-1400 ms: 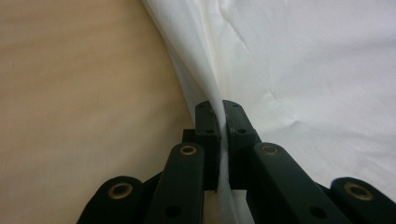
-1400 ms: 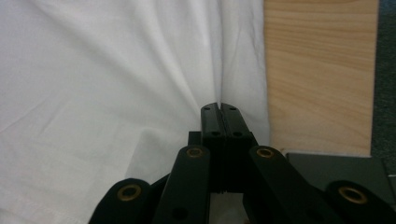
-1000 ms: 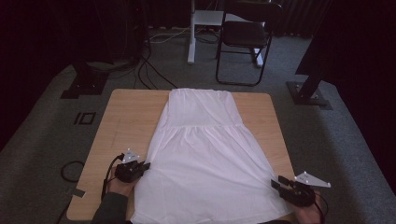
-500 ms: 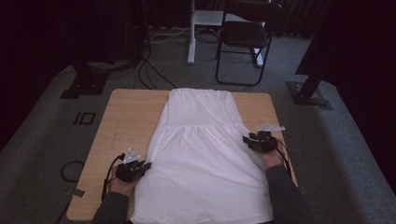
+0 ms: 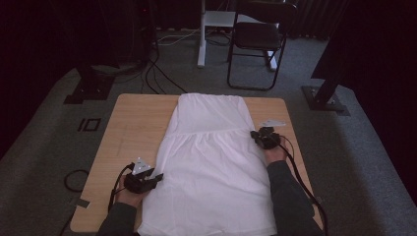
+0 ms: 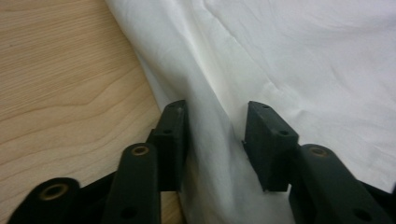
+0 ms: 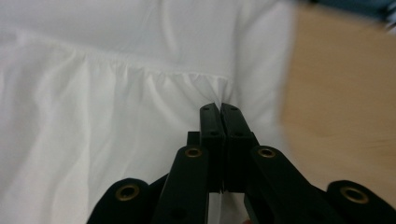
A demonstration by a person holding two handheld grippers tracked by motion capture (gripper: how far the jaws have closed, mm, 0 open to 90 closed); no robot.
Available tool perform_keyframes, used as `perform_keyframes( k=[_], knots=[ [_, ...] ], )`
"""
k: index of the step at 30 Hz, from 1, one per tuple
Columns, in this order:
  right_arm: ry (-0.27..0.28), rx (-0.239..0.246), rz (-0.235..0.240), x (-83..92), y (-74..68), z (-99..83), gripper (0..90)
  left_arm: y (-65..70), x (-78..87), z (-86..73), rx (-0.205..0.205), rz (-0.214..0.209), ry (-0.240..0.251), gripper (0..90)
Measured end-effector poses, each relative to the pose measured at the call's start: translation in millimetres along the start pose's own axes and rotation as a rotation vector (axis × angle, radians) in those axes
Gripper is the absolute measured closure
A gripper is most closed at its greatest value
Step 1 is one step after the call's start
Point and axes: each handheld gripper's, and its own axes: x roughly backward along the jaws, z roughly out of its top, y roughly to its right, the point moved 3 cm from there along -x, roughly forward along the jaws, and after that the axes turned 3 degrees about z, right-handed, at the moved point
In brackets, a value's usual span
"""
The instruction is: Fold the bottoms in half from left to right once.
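Note:
A white dress (image 5: pixel 216 162) lies flat on the wooden table (image 5: pixel 133 128), bodice toward the far end. My left gripper (image 5: pixel 157 176) rests at the dress's near left edge. Its jaws have just been opening and stand apart (image 6: pixel 217 109), with a raised fold of the white cloth (image 6: pixel 303 56) between them and no pad pressing on it. My right gripper (image 5: pixel 254 133) sits at the dress's right edge by the gathered waist seam. Its jaws have just closed and are pressed together (image 7: pixel 219 106) on the cloth (image 7: pixel 93 116) there.
Bare wood (image 6: pixel 56 70) runs along the dress's left side, and a narrower strip (image 7: pixel 341 93) along its right. Beyond the table stand a black folding chair (image 5: pixel 258 39), a white stand leg (image 5: pixel 201 44), floor cables (image 5: pixel 157 69) and two dark stand bases (image 5: pixel 88 91) (image 5: pixel 324 98).
My right gripper has travelled from the near right corner of the dress up along its right edge to the waist seam. The left hand has kept its place.

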Motion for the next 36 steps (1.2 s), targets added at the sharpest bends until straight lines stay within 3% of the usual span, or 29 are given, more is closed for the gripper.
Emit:
perform_keyframes(
  k=[1, 3, 6, 9, 12, 14, 17, 20, 23, 28, 30, 31, 32, 34, 36],
  knots=[
    [0.041, 0.006, -0.041, 12.5, 3.1, 3.9, 89.0, 0.3, 0.0, 0.0, 0.000, -0.001, -0.001, 57.5],
    [0.068, 0.006, -0.099, 24.8, 10.1, 5.4, 88.9, 1.3, -0.1, 0.0, -0.007, 0.001, -0.002, 56.1],
    [-0.003, 0.001, -0.153, 15.2, 23.5, -10.4, 88.9, 4.3, -1.2, 0.4, -0.017, -0.007, 0.000, 54.5],
    [-0.071, -0.026, -0.144, -2.6, 30.8, -30.4, 88.5, 6.3, -1.6, 0.6, -0.025, -0.015, 0.000, 51.6],
    [-0.101, -0.046, -0.132, -15.4, 32.4, -42.2, 88.5, 1.9, 0.2, 3.3, 0.022, -0.041, 0.003, 48.2],
    [-0.102, -0.058, -0.131, -15.6, 33.1, -41.2, 88.4, -4.9, 3.4, 11.8, 0.046, -0.027, 0.044, 46.3],
    [-0.112, -0.061, -0.118, -15.6, 34.3, -40.6, 88.3, -17.8, 1.0, 36.8, 0.079, 0.006, 0.089, 41.9],
    [-0.106, -0.069, -0.112, -15.7, 35.0, -41.2, 88.3, -29.9, -19.7, 66.2, 0.097, 0.030, 0.075, 37.2],
    [-0.099, -0.076, -0.106, -15.5, 35.8, -41.9, 88.4, -38.5, -51.9, 92.4, 0.131, 0.018, 0.030, 36.6],
    [-0.094, -0.095, -0.096, -15.1, 36.9, -42.5, 88.4, -37.3, -93.3, 105.9, 0.135, 0.031, -0.055, 36.6],
    [-0.090, -0.101, -0.093, -14.9, 37.1, -42.9, 88.4, -36.7, -100.7, 101.9, 0.126, 0.032, -0.086, 46.9],
    [-0.088, -0.113, -0.085, -14.3, 37.4, -43.5, 88.4, -36.0, -99.5, 99.8, 0.102, 0.034, -0.076, 60.8],
    [-0.084, -0.135, -0.072, -13.4, 38.0, -44.4, 88.5, -35.8, -97.1, 97.6, 0.088, 0.019, -0.080, 81.8],
    [-0.077, -0.174, -0.040, -9.5, 38.7, -47.9, 88.5, -35.3, -91.2, 92.2, 0.067, 0.040, -0.073, 88.0],
    [-0.076, -0.171, -0.031, -4.8, 36.5, -51.8, 88.5, -35.9, -84.3, 84.7, 0.078, 0.025, -0.064, 88.4]
  ],
)
